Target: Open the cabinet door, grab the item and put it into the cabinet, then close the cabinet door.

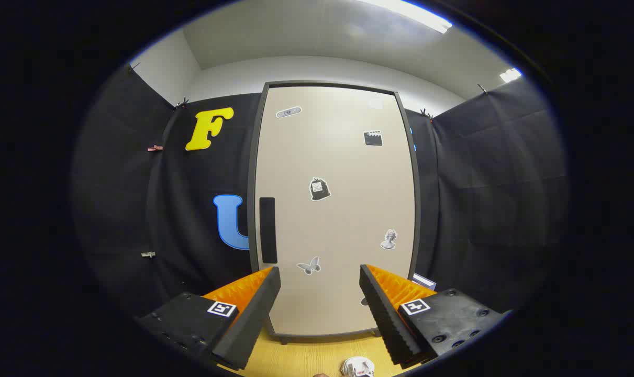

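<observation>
Beyond our fingers, at the far edge of the tabletop point(306, 356), we face the cabinet point(335, 209), upright on short feet, its pale door point(343, 173) shut inside a dark frame. We see a black handle point(267, 230) running upright near the door's left edge, and small stickers point(320, 189) scattered over the panel. Our gripper point(319, 277) hangs spread wide with nothing between its fingers, the left fingertip just below the handle. On the near edge of the tabletop, between the fingers, we see a small white item point(357, 366), partly cut off.
</observation>
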`<state>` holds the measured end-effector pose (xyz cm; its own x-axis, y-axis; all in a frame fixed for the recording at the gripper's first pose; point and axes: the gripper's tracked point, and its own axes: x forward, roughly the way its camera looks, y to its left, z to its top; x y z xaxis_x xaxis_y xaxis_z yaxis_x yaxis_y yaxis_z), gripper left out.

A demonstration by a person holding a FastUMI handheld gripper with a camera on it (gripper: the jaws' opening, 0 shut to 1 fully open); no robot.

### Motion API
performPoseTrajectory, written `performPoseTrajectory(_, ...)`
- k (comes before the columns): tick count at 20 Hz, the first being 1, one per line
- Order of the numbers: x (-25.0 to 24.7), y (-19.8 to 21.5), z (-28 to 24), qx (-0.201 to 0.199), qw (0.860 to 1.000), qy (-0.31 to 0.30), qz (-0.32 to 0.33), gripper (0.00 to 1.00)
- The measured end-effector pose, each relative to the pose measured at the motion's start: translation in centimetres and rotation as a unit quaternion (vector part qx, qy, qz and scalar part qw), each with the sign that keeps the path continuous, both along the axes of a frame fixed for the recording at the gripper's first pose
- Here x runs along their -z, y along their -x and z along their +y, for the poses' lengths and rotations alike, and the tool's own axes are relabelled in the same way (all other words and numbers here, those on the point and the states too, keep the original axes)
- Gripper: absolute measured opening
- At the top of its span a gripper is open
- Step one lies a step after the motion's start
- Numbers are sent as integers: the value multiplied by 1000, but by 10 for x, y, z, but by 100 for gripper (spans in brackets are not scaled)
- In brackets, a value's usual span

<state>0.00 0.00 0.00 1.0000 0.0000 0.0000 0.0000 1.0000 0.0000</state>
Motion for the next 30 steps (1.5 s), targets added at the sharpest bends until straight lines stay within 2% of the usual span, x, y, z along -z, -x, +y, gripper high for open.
performPoseTrajectory(16,11,0,19,-22,999,-6,29,98)
performPoseTrajectory(30,-4,-4,20,-15,1000,-7,26,98)
